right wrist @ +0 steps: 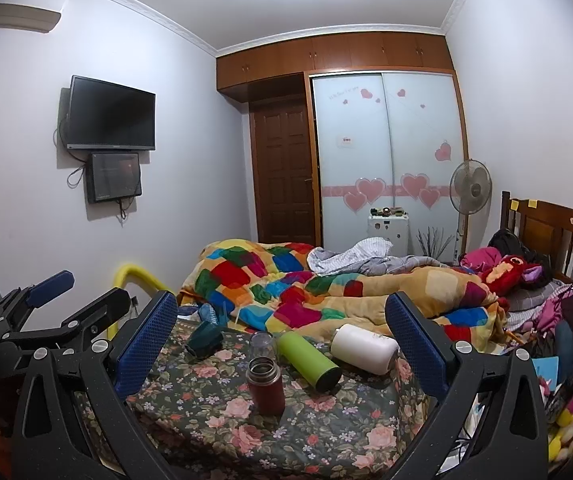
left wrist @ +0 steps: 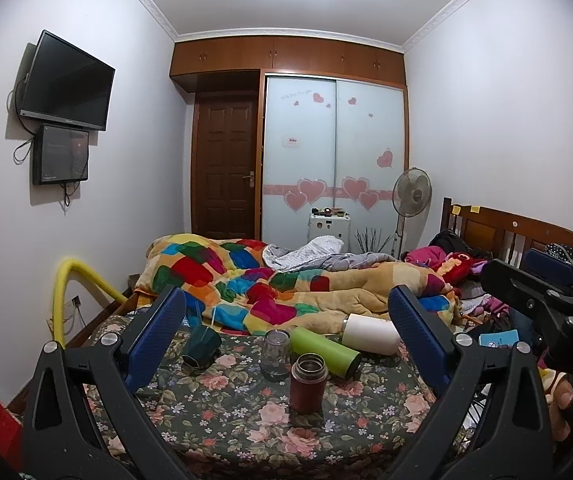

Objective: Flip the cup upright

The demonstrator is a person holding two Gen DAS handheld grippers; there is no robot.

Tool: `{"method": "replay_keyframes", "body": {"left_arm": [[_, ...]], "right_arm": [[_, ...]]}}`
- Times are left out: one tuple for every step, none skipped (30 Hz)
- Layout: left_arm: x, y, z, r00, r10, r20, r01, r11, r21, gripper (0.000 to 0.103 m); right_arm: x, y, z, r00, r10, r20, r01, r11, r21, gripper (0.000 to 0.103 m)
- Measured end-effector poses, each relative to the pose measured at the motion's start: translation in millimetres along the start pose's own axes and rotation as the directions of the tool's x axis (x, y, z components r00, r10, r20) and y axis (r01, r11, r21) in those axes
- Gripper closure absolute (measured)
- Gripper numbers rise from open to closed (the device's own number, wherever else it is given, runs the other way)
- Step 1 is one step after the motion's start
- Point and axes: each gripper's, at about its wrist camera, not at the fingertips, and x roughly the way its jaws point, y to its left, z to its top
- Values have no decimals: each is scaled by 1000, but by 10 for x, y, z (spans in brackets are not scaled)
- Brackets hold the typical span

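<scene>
On a floral-covered surface (left wrist: 222, 412) stand a red-brown open cup (left wrist: 307, 385) and a clear glass cup (left wrist: 275, 354), both upright. A green cup (left wrist: 324, 353), a white cup (left wrist: 370, 333) and a dark teal cup (left wrist: 201, 348) lie on their sides. The same cups show in the right wrist view: red-brown (right wrist: 265, 386), glass (right wrist: 263, 344), green (right wrist: 308, 361), white (right wrist: 364, 348), teal (right wrist: 204, 339). My left gripper (left wrist: 286, 328) is open and empty, short of the cups. My right gripper (right wrist: 282, 330) is open and empty too.
A colourful quilt (left wrist: 270, 284) is heaped on the bed behind the cups. Clothes and a red plush toy (right wrist: 506, 276) lie at the right by the wooden headboard (right wrist: 558, 232). A yellow rail (left wrist: 66, 292) stands left. The other gripper's black frame (left wrist: 546, 304) shows at the right.
</scene>
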Motion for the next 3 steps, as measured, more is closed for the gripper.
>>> {"method": "replay_keyframes", "body": {"left_arm": [[12, 16, -3, 1000, -1, -2, 1, 1000, -2, 1], [21, 24, -12, 1000, -1, -4, 1, 1000, -6, 1], [33, 48, -16, 1000, 0, -6, 0, 1000, -9, 1]], "right_arm": [[13, 1, 3, 1000, -1, -2, 1, 1000, 0, 0], [16, 2, 0, 1000, -2, -4, 2, 1000, 0, 0], [35, 12, 13, 1000, -3, -6, 3, 1000, 0, 0]]}}
